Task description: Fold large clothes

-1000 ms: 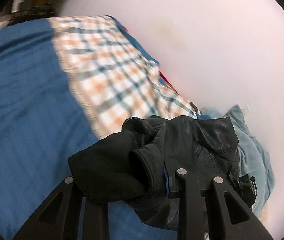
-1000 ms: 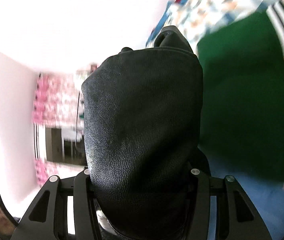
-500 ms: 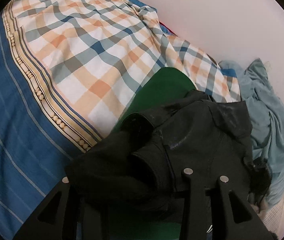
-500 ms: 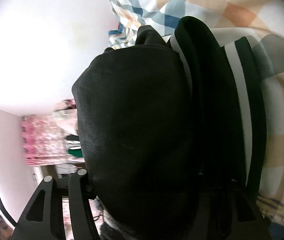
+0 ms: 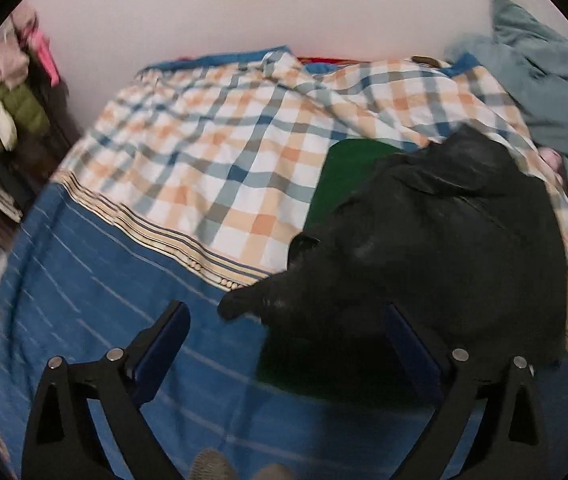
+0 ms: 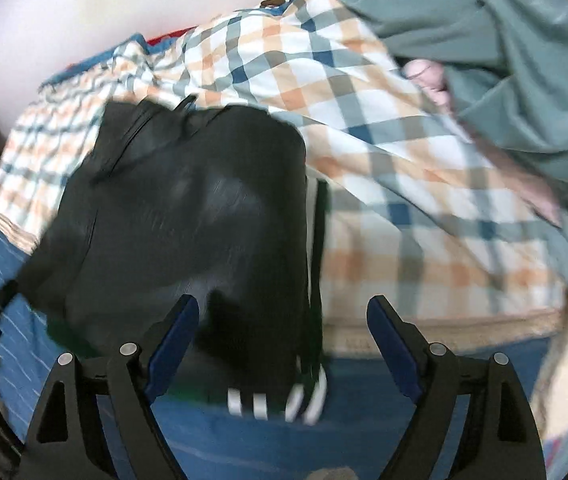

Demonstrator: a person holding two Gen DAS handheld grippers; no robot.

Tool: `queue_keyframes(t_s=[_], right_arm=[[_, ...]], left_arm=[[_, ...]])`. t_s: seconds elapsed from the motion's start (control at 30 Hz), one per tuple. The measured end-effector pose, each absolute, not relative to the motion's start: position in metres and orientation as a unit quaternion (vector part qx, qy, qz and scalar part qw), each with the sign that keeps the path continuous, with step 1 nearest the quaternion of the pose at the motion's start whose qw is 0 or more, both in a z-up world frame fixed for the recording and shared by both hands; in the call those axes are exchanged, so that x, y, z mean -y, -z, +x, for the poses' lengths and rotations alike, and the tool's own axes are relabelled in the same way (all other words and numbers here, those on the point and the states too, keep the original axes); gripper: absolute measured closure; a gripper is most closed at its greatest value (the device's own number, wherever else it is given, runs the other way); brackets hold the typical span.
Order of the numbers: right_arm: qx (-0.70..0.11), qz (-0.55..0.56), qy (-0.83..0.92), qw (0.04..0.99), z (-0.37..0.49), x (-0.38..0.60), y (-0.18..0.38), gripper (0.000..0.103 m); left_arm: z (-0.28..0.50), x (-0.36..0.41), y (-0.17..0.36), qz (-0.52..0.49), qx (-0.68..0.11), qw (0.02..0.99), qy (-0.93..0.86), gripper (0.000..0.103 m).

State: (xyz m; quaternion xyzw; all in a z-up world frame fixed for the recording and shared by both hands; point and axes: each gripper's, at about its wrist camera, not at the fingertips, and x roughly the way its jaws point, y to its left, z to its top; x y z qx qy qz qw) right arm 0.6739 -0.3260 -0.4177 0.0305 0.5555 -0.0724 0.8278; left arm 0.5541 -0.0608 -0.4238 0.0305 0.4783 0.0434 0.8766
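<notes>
We see the black jacket (image 5: 435,240) lying in a folded heap on the bed (image 5: 96,300), resting on a green garment (image 5: 343,172) that shows at its far edge and under its near edge. In the right wrist view the jacket (image 6: 188,216) covers most of that garment, whose white stripes (image 6: 276,400) stick out at the near end. Both pieces sit where the checked blanket (image 5: 220,160) meets the blue striped sheet.

Our left tool (image 5: 284,344) is released: its blue-padded fingers stand wide apart above the sheet, gripping nothing. The jacket's near cuff lies between them in the view, but neither finger touches it, and the right finger is seen against the jacket's dark edge.

Our right tool (image 6: 284,332) is also released, fingers spread wide. The jacket's near corner and the striped hem appear in the gap between them, untouched as far as we can tell; this view is blurred.

A grey-blue cloth (image 6: 503,60) is bunched on the blanket to the right, near the wall. At its edge something pinkish shows, too blurred for us to identify. Clothes (image 5: 8,92) are piled at the far left of the left wrist view, beside the bed.
</notes>
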Motion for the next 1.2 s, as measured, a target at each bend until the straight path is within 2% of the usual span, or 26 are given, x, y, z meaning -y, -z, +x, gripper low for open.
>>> queue_keyframes(t_s=[0.1, 0.67, 1.0, 1.2], right_arm=[[-0.546, 0.032, 0.089, 0.832, 0.593, 0.341, 0.376, 0.015], [-0.466, 0.035, 0.132, 0.874, 0.329, 0.319, 0.120, 0.015], [-0.412, 0.029, 0.141, 0.900, 0.210, 0.303, -0.003, 0.015], [-0.390, 0.021, 0.128, 0.912, 0.157, 0.284, -0.059, 0.015]], left_arm=[[0.535, 0.067, 0.400, 0.036, -0.483, 0.874, -0.039, 0.003], [0.341, 0.084, 0.185, 0.062, -0.427, 0.902, 0.008, 0.003], [0.247, 0.068, 0.092, 0.048, -0.399, 0.915, 0.016, 0.003], [0.211, 0.062, 0.058, 0.047, -0.392, 0.919, 0.019, 0.003]])
